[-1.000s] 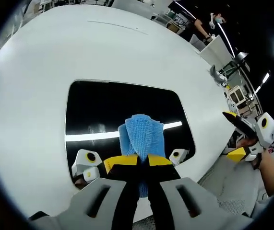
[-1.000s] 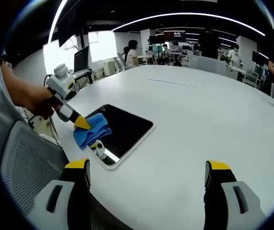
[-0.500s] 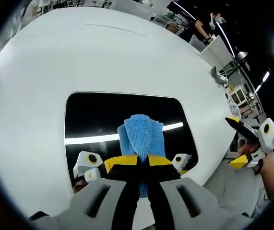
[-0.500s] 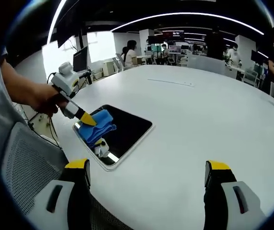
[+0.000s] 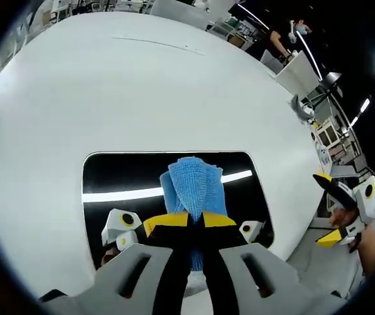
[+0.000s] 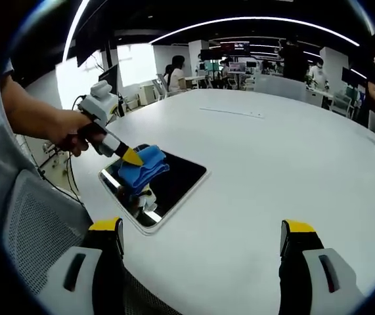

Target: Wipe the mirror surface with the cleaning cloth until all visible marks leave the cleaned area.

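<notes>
A dark rectangular mirror [image 5: 121,177] [image 6: 177,180] lies flat on the white table [image 5: 108,85] near its front edge. My left gripper [image 5: 196,220] is shut on a blue cleaning cloth [image 5: 194,187], and the cloth presses on the mirror's middle. In the right gripper view the left gripper [image 6: 131,156] is held by a hand, with the cloth [image 6: 142,169] on the mirror's left half. My right gripper [image 6: 200,236] stands open above the table's near edge, with nothing between its jaws. It also appears at the far right of the left gripper view as the right gripper [image 5: 335,213].
A grey mesh chair [image 6: 36,223] stands beside the table's near edge. A thin strip [image 6: 230,112] lies on the far part of the table. Desks, monitors and people occupy the room behind. Wide bare tabletop lies right of the mirror.
My left gripper has pushed the cloth farther across the mirror, away from its near corner toward the middle. The right gripper has held still.
</notes>
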Available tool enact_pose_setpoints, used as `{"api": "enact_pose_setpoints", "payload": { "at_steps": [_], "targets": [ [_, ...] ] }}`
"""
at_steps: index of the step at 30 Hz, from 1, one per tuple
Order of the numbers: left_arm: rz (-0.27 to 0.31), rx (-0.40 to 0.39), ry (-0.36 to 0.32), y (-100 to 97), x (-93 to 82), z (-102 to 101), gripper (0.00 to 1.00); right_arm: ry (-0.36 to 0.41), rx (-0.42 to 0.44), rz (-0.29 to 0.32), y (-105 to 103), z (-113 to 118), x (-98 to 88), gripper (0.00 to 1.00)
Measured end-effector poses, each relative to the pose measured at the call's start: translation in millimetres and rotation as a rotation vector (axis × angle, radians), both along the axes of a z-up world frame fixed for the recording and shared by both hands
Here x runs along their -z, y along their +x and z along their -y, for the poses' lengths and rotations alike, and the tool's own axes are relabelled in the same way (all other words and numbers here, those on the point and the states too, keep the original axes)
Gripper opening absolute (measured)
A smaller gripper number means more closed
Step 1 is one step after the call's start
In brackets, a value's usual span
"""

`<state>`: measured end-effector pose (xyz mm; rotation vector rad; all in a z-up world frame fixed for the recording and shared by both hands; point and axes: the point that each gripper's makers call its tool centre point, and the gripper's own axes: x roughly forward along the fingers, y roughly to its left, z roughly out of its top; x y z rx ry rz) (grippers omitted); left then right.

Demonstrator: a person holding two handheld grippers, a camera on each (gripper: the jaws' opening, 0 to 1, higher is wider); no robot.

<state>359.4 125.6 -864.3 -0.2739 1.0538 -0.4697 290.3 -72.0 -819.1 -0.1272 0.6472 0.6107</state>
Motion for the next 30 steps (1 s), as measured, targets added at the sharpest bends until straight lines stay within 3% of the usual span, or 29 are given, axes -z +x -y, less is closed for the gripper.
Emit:
{"api": "enact_pose_setpoints", "payload": {
  "at_steps": [19,30],
  "targets": [
    [0.037,0.013,0.042,38.4,0.3,6,0.02,0.001,0.008,-0.005,0,2,0.9,0.98],
    [0.049,0.03,0.045,41.6,-0.2,7,0.02,0.005,0.016,-0.005,2,3,1.2,0.98]
  ]
}}
